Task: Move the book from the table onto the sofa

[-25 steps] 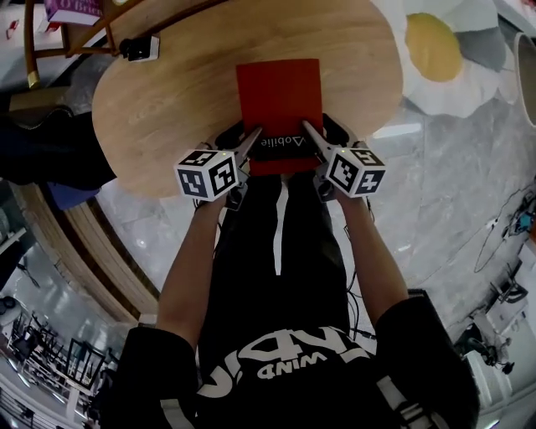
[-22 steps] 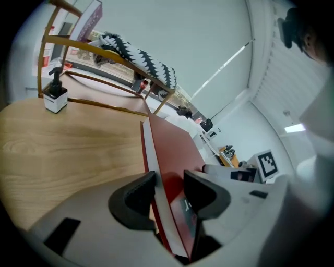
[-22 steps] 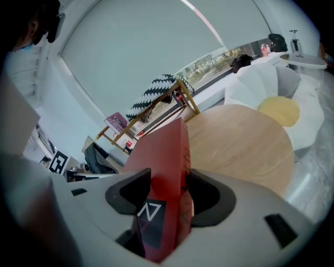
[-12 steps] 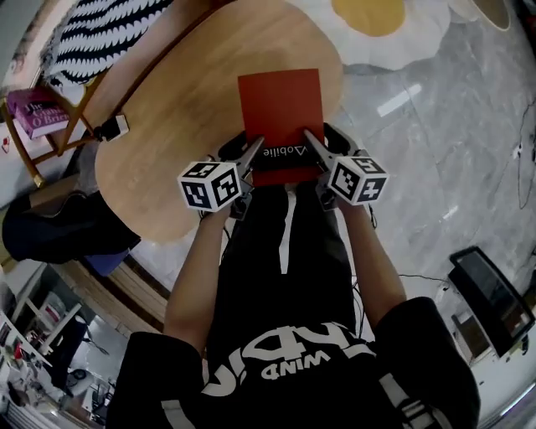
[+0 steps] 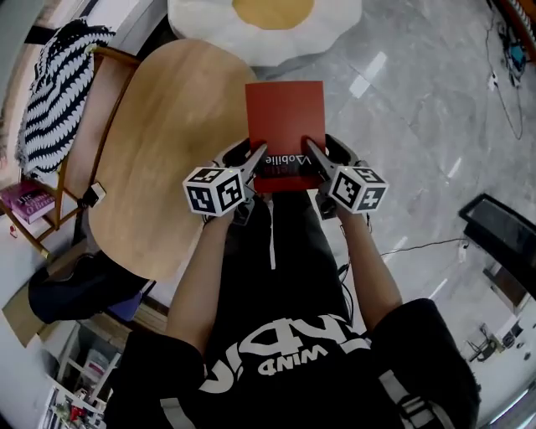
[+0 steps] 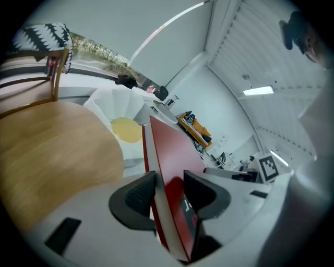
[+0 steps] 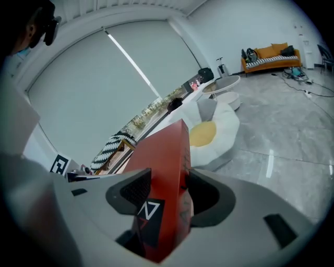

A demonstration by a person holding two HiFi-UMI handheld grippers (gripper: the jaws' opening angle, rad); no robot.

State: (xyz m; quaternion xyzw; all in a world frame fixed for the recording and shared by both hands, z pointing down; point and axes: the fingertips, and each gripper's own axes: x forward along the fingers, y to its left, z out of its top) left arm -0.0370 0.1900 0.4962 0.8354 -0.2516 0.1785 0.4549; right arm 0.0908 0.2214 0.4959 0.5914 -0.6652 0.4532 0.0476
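A red book [image 5: 285,126] with a dark band of print near its close edge is held in the air, off the round wooden table [image 5: 159,151] and over the grey floor. My left gripper [image 5: 261,157] is shut on its near left corner and my right gripper [image 5: 311,154] on its near right corner. In the left gripper view the red book [image 6: 169,161] stands edge-on between the jaws. The right gripper view shows the red book [image 7: 162,172] clamped the same way. A white seat with a yellow egg-yolk cushion [image 5: 272,17] lies ahead, past the book.
A chair with a black-and-white striped cloth [image 5: 59,92] stands left of the table. A small phone-like thing [image 5: 94,194] lies at the table's left edge. Cables [image 5: 502,42] run over the marble floor at the right. An orange sofa [image 7: 269,56] stands far off in the right gripper view.
The book has left the table: both grippers carried it to the right, off the tabletop, and the whole view has swung so the table now lies at the left.
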